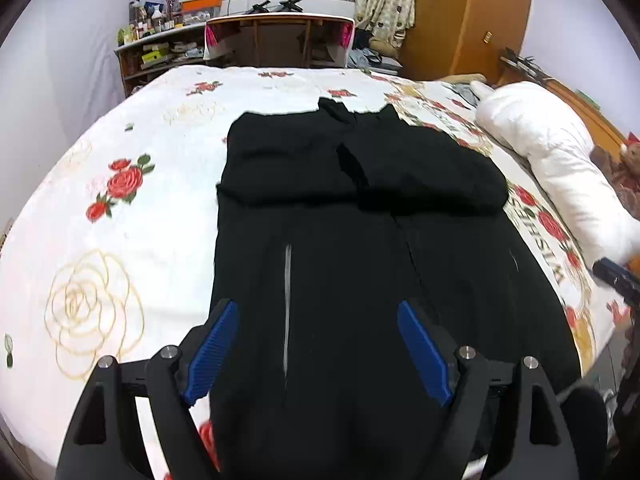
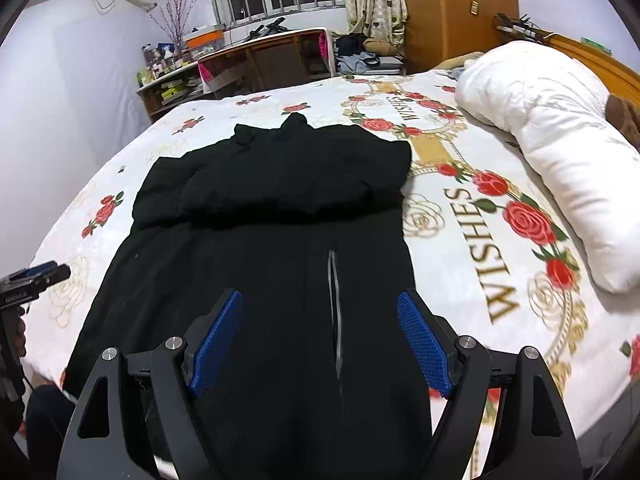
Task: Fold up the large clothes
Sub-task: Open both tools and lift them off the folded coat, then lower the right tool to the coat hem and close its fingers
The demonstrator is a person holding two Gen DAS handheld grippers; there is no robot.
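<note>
A large black garment (image 1: 360, 248) lies spread lengthwise on the floral bed, its far part folded back over itself into a thicker band (image 1: 352, 164). Two thin grey zip lines run along it. My left gripper (image 1: 318, 312) hangs open above the garment's near left part, with nothing between its blue pads (image 1: 212, 352). In the right wrist view the same garment (image 2: 260, 240) fills the middle, and my right gripper (image 2: 320, 304) stands open over its near right part, holding nothing. Each gripper's tip shows at the edge of the other view: the right (image 1: 616, 276), the left (image 2: 36, 276).
The bed (image 1: 120, 240) carries a white cover with red roses and the word WISHES (image 2: 484, 252). A rolled white duvet (image 2: 560, 152) lies along the right side. Beyond the bed stand a desk (image 1: 280, 40), cluttered shelves (image 1: 160, 52) and a wooden wardrobe (image 1: 464, 16).
</note>
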